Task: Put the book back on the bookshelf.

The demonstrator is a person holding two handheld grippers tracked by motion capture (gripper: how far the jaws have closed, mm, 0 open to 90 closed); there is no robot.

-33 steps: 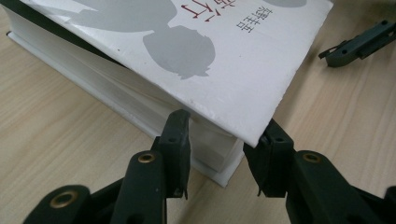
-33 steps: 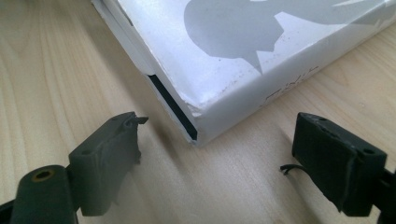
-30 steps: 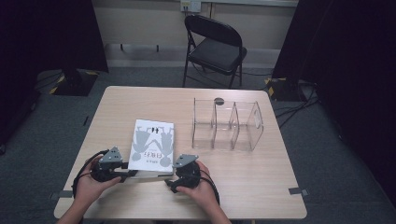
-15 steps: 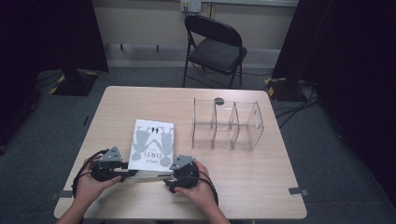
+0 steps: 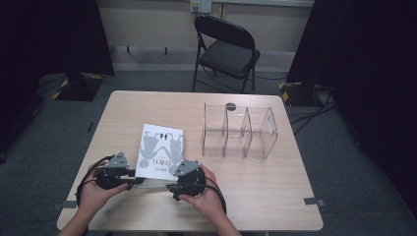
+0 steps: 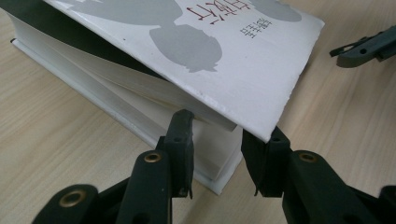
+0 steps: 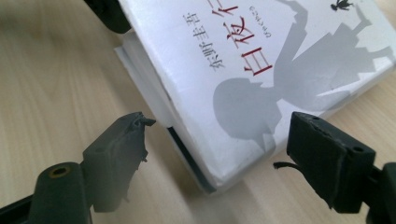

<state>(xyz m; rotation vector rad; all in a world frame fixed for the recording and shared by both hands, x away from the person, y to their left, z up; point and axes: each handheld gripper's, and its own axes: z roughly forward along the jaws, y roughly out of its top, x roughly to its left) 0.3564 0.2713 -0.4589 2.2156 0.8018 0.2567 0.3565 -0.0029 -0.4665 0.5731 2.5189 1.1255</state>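
Right now I have both grippers at the near edge of the wooden table [image 5: 255, 196], working on the white paperback book [image 5: 160, 150] that lies flat a little left of the middle, its cover showing grey silhouettes and red and black lettering. My left gripper [image 5: 135, 181] sits at the book's near left corner; in the left gripper view its two black jaws are pinched on that corner [image 6: 224, 154], one jaw pressed against the edge of the pages and the other tucked under the overhanging front cover, which is lifted slightly off the page block there so a dark gap shows beneath it. My right gripper [image 5: 172, 187] is at the book's near right corner. In the right gripper view its jaws stand spread wide on either side of that corner [image 7: 219, 172], not pressing on it, and they have just been closing a little with the corner between them; the left-hand jaw has a chipped, ragged tip. In that same view I can see the cover edge raised a little from the pages. Both of my hands grip the tool bodies from below in the high view, with cables looping back toward me. A clear plastic organizer [image 5: 239, 130] with upright dividers stands on the table to the right of the book, well apart from it, and a black folding chair [image 5: 223, 49] stands beyond the far edge
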